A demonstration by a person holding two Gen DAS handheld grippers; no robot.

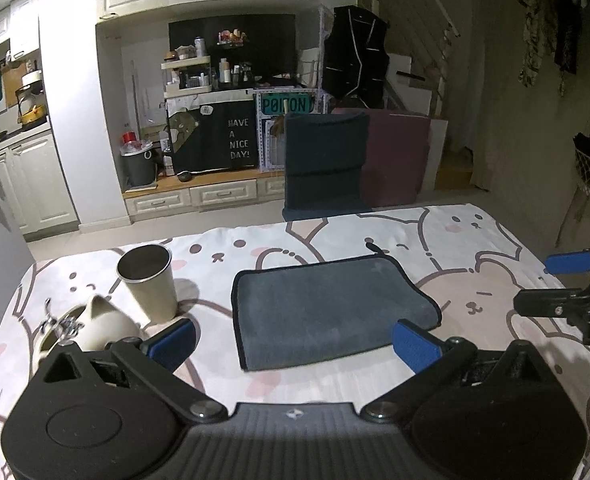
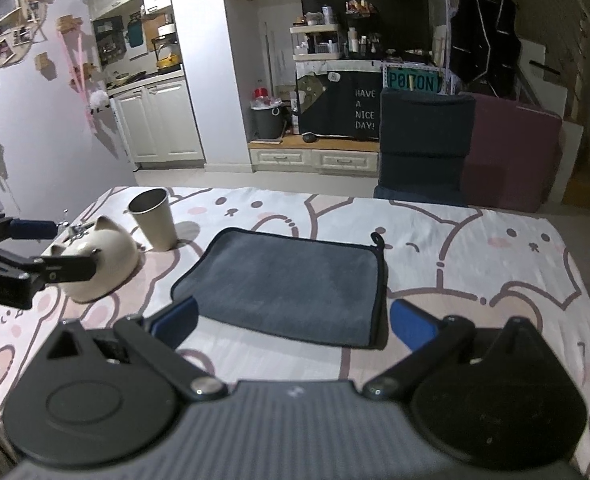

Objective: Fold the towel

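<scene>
A grey towel [image 1: 327, 312] with black trim lies folded flat on the table with the pink bunny-print cloth [image 1: 475, 232]. It also shows in the right wrist view [image 2: 291, 284]. My left gripper [image 1: 295, 344] is open and empty, just in front of the towel's near edge. My right gripper [image 2: 293, 320] is open and empty, at the towel's near edge. The right gripper shows at the right edge of the left wrist view [image 1: 551, 284]. The left gripper shows at the left edge of the right wrist view [image 2: 43, 252].
A beige metal cup [image 1: 149, 280] stands left of the towel, also in the right wrist view [image 2: 153, 216]. A cream cat-eared pot [image 1: 95, 326] sits beside it [image 2: 99, 260]. Dark blue and maroon cushions [image 1: 327, 160] stand beyond the table's far edge.
</scene>
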